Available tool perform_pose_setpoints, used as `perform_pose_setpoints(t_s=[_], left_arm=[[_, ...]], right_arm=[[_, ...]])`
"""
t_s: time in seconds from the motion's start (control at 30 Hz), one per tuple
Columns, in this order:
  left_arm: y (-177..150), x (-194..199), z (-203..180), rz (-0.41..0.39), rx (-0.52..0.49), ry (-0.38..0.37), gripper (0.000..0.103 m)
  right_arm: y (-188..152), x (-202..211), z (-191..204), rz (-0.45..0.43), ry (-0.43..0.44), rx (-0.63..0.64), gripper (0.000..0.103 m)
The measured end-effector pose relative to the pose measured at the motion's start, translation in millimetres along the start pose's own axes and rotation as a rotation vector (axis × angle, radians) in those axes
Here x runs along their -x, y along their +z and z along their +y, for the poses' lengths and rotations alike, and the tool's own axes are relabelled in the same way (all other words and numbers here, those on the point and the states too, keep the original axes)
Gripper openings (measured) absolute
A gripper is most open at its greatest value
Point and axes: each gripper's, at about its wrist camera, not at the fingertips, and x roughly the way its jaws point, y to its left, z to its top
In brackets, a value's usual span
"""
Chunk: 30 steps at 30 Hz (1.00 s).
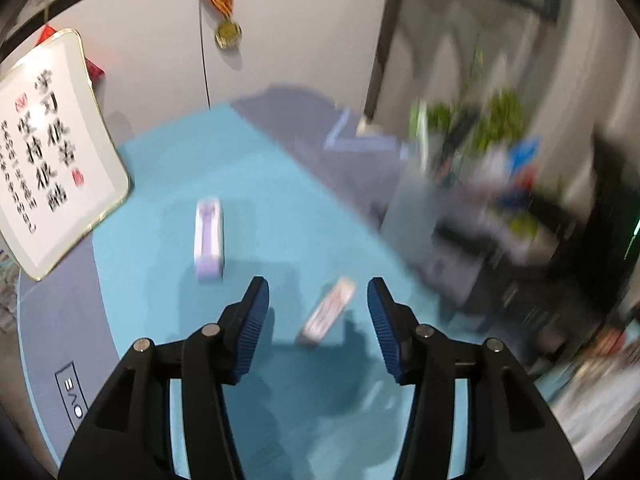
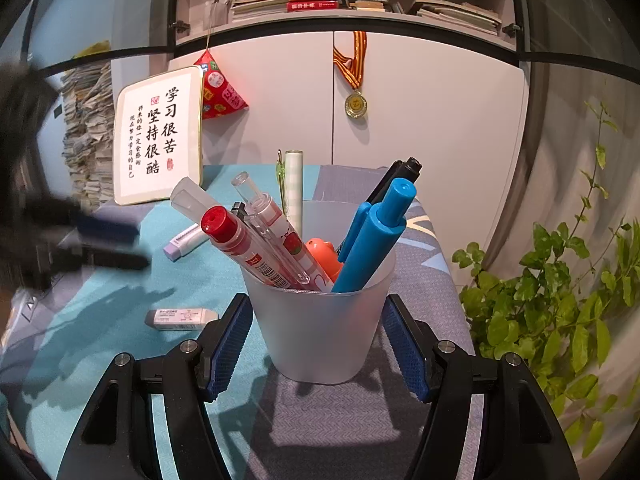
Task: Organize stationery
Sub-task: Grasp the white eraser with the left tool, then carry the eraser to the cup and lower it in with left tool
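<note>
From the left wrist view, the left gripper [image 1: 318,308] is seen with its jaws released and nothing pressed between them; the pads stand apart above the blue desk mat [image 1: 248,168]. Just beyond and between the fingertips, a white eraser in a printed sleeve [image 1: 326,312] lies flat on the mat at a slant, apart from both pads. For a clean pickup, the jaws would best be turned so that the pads meet the eraser's long sides squarely, and lowered until they straddle it before being closed; a grip across the slant is judged likely to spin it or push it away. The view is blurred, so the exact gap cannot be told.

Farther on, toward the left edge of the mat, a lilac eraser [image 1: 209,240] lies alone, well apart from the first. It is best left for a later pass.

In the right wrist view, the right gripper [image 2: 318,340] is clenched on a frosted pen cup [image 2: 320,332], both pads pressing its sides. The cup stands upright near the right edge of the mat, filled with pens and markers [image 2: 372,240]. It should be held steady and level, so that the eraser can be dropped into its open mouth without the pens being knocked.
</note>
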Motion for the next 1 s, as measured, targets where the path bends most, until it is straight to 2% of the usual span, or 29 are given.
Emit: perform_pose_setpoints(t_s=[0.13, 0.3, 0.37, 0.47, 0.53, 0.7, 0.8, 1.0], left_arm=[[-25, -22, 2, 0.062, -0.058, 0.014, 0.048], [-30, -29, 4, 0.018, -0.087, -0.003, 0.045], [-28, -31, 5, -0.004, -0.098, -0.017, 0.028], [-25, -31, 5, 0.003, -0.092, -0.032, 0.015], [-24, -25, 1, -0.005, -0.092, -0.036, 0.014], [-12, 12, -4, -0.108, -0.066, -0.035, 0.014], [1, 34, -8, -0.166, -0.066, -0.036, 0.014], [32, 58, -14, -0.222, -0.035, -0.059, 0.013]], right_arm=[[0, 1, 0, 0.0, -0.004, 0.002, 0.068], [1, 1, 0, 0.003, -0.012, 0.007, 0.068], [1, 1, 0, 0.003, -0.013, 0.004, 0.068], [1, 1, 1, 0.003, -0.013, 0.005, 0.068], [1, 1, 0, 0.003, -0.012, 0.005, 0.068], [1, 1, 1, 0.003, -0.012, 0.006, 0.068], [1, 1, 1, 0.003, -0.012, 0.006, 0.068], [1, 1, 0, 0.003, -0.013, 0.003, 0.068]])
